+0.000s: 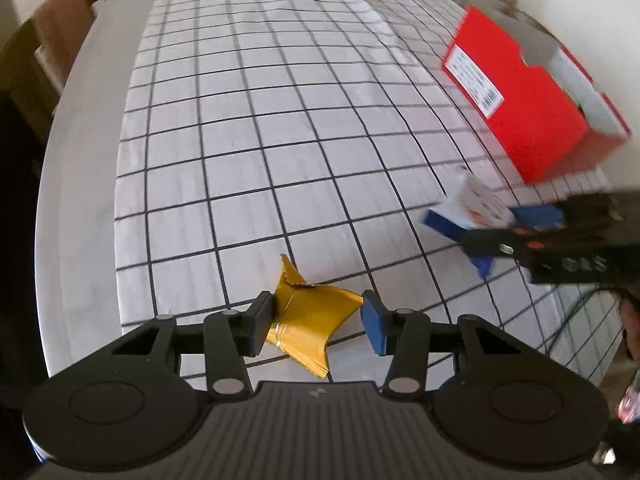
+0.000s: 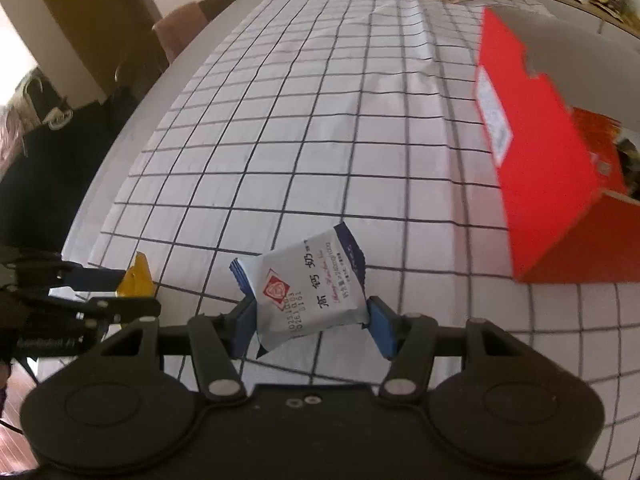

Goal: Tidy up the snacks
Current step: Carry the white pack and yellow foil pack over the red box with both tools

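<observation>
The right gripper (image 2: pixel 310 322) is clenched on a white packet (image 2: pixel 310 294), red box (image 2: pixel 544 168) ahead to its right, while the left gripper (image 1: pixel 316 322) straddles a gold packet (image 1: pixel 310 322) on the bench (image 1: pixel 256 140), left pad touching, right pad just clear.

The checked tablecloth (image 2: pixel 304 128) lies open ahead; only the red box (image 2: pixel 544 184) blocks the right side.

Two snack packets, gold (image 1: pixel 310 318) and white (image 2: pixel 310 286); one red box (image 1: pixel 532 112).
</observation>
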The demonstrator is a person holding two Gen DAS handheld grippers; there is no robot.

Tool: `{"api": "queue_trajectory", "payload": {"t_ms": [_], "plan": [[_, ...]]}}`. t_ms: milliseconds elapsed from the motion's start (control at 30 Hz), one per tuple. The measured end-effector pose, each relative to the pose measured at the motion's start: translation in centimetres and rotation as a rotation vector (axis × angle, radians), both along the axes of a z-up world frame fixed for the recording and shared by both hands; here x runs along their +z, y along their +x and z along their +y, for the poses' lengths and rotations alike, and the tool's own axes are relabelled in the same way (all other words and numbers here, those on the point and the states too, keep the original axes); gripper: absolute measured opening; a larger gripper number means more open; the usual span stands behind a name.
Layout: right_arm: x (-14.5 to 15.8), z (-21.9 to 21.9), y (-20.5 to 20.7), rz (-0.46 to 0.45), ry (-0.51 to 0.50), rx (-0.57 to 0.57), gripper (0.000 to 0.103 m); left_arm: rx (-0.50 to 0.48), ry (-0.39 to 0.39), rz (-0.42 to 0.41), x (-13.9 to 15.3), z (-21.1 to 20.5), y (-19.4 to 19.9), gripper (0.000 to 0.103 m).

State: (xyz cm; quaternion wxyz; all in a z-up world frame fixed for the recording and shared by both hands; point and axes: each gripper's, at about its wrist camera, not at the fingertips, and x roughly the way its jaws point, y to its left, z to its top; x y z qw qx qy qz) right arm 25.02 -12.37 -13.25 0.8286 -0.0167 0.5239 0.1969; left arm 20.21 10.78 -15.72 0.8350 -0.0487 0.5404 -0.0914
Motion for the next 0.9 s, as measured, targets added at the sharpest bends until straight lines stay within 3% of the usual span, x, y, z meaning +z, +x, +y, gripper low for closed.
{"api": "queue_trajectory", "payload": {"t_ms": [267, 467, 900], "plan": [[3.1, -3.4, -1.6, -0.034, 0.069, -0.041, 0.057, 0.138, -0.054, 0.01, 1.0, 0.9, -0.1, 0.043], [5.5, -6.1, -2.0, -0.054, 0.1, -0.047, 0.057, 0.183, -0.094, -0.016, 2.9, -0.4, -0.3, 0.043], [9.5, -13.2, -1.5, -0.146, 0.12, -0.087, 0.057, 0.139, -0.149, -0.105, 9.2, -8.4, 1.2, 0.043]]}}
